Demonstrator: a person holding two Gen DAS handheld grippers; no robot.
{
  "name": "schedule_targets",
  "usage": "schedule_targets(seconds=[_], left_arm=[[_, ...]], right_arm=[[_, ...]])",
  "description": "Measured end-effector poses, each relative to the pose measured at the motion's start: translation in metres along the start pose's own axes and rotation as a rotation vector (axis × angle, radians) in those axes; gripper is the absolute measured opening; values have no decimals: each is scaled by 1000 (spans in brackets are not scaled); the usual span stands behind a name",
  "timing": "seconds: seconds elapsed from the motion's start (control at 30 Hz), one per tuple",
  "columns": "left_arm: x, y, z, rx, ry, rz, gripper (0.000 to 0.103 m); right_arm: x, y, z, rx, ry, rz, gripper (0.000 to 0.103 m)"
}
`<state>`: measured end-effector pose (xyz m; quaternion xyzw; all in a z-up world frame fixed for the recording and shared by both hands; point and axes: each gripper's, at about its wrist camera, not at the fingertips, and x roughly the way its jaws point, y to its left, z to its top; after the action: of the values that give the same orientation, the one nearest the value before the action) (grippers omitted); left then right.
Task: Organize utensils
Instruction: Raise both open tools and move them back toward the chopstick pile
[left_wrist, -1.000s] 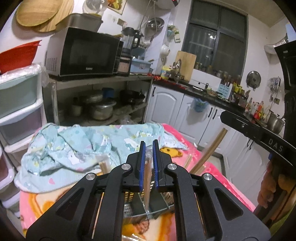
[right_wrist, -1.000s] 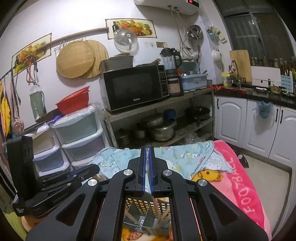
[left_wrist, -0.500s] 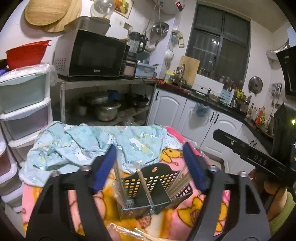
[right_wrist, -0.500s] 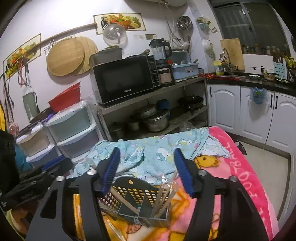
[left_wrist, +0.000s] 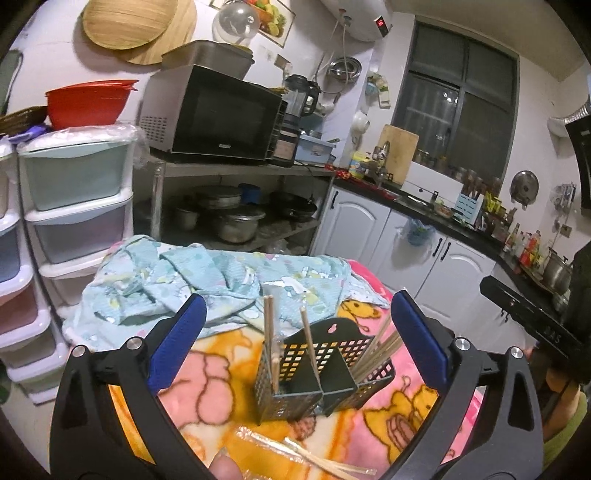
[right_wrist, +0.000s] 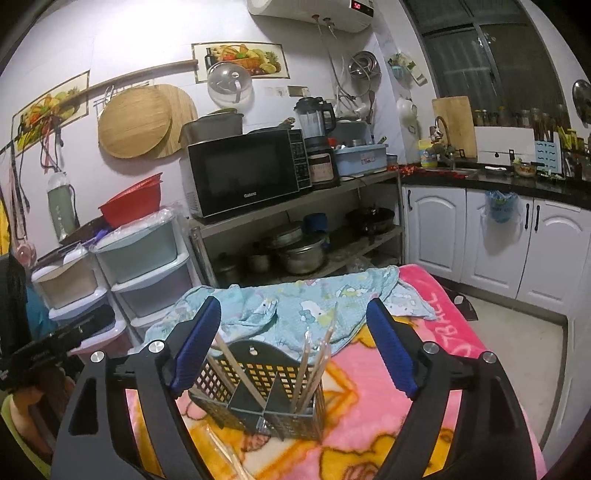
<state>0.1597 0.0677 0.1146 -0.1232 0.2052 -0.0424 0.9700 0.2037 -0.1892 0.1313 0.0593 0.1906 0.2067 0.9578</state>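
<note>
Both my grippers were opening, empty; chopsticks released, now standing in caddy.

A home kitchen: microwave on steel shelf, pots, white cabinets, sink tap.

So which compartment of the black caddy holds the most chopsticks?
The right-hand compartment of the caddy, seen from the left wrist: a bundle of chopsticks leans there. The other compartments hold only single sticks.

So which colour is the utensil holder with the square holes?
Black; the utensil holder shows best in the right wrist view.
</note>
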Motion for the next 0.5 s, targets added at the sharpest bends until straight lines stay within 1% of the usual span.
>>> schedule_targets(seconds=[0.23, 0.5], left_arm=[[-10, 6, -7, -3, 1, 16, 92], [-20, 7, -23, 6, 13, 46, 92]], right_arm=[[-12, 5, -9, -4, -2, 6, 82], [-21, 9, -21, -13, 10, 12, 83]])
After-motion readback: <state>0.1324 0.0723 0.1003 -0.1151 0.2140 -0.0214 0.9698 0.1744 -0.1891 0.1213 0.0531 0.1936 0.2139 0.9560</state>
